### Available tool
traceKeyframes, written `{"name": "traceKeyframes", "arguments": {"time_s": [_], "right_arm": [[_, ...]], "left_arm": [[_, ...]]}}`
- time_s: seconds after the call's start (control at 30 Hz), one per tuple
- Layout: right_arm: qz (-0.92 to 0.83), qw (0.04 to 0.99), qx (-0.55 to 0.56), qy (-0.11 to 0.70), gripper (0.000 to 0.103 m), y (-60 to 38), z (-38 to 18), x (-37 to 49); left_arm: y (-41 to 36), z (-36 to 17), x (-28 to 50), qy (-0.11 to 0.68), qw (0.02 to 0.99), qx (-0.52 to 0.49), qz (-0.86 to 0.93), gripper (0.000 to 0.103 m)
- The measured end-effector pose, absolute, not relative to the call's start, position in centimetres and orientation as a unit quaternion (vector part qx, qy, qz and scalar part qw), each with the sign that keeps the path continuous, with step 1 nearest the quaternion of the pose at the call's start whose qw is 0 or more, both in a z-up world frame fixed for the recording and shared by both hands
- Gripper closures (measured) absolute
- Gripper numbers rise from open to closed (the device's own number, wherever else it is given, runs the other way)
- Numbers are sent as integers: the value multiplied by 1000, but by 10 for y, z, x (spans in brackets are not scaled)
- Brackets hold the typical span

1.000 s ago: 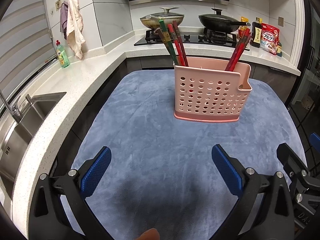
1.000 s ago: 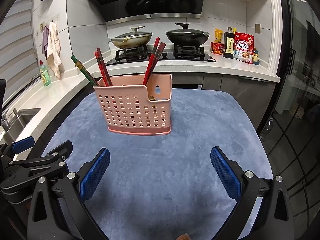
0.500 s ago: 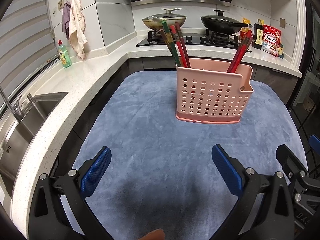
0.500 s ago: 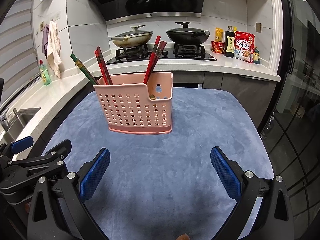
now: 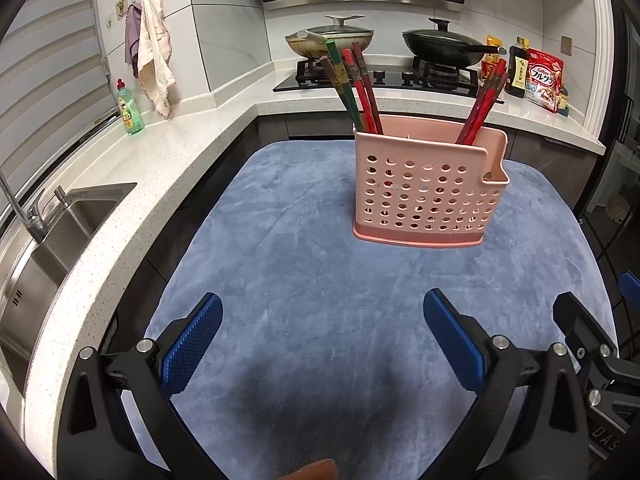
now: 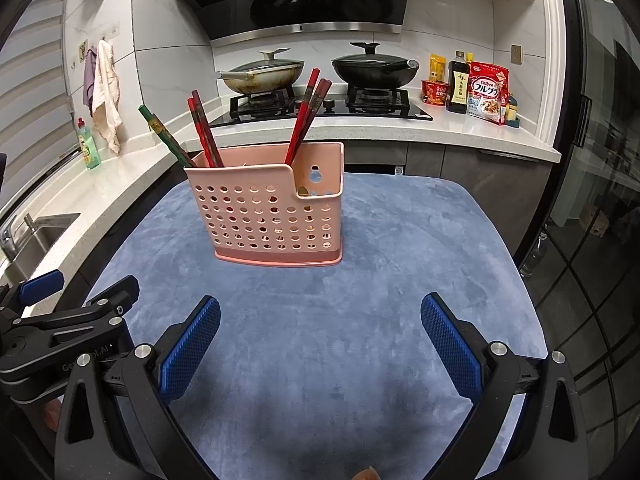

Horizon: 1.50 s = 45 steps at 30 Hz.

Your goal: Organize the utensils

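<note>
- Change over the last second: in the left wrist view the pink holder (image 5: 430, 188) sits slightly lower and larger than a second ago; in the right view it barely shifts. Small camera drift, nothing on the surface has moved.
- Left gripper (image 5: 322, 338): jaws spread wide, nothing between them. Right gripper (image 6: 320, 336): same, spread and empty.
- Both hover over bare blue mat (image 6: 360, 360); no loose utensil visible on it in either view.
- Holder stands upright ahead of both jaws, right of centre for the left pair, slightly left of centre for the right pair, well apart from the pads.
- Contents: green chopsticks (image 6: 166, 138) and red chopsticks (image 6: 203, 134) in one end of the holder, a second red pair (image 6: 306, 116) towards the other end.
- Axes: all near-vertical, tips down in the holder, free ends up. The first bundle leans away from the second, so the two fan out in a V.
- Judgement: sorting looks done or close to it; both grippers look idle. Low notched compartment shows something small inside, too unclear to identify.
</note>
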State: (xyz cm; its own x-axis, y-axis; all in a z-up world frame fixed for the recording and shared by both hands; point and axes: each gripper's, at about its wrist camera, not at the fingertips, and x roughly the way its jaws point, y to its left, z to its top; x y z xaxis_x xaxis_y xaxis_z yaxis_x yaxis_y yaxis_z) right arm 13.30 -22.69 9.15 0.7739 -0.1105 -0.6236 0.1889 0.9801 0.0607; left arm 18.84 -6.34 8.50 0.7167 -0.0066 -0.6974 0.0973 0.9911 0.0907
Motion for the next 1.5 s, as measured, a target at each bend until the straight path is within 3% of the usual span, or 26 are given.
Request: {"name": "traceKeyframes", "arguments": {"time_s": [1.5], "right_arm": [[-80, 937, 62, 335, 7, -233, 87, 165]], "left_arm": [[-69, 78, 214, 373, 925, 64, -27, 7]]}}
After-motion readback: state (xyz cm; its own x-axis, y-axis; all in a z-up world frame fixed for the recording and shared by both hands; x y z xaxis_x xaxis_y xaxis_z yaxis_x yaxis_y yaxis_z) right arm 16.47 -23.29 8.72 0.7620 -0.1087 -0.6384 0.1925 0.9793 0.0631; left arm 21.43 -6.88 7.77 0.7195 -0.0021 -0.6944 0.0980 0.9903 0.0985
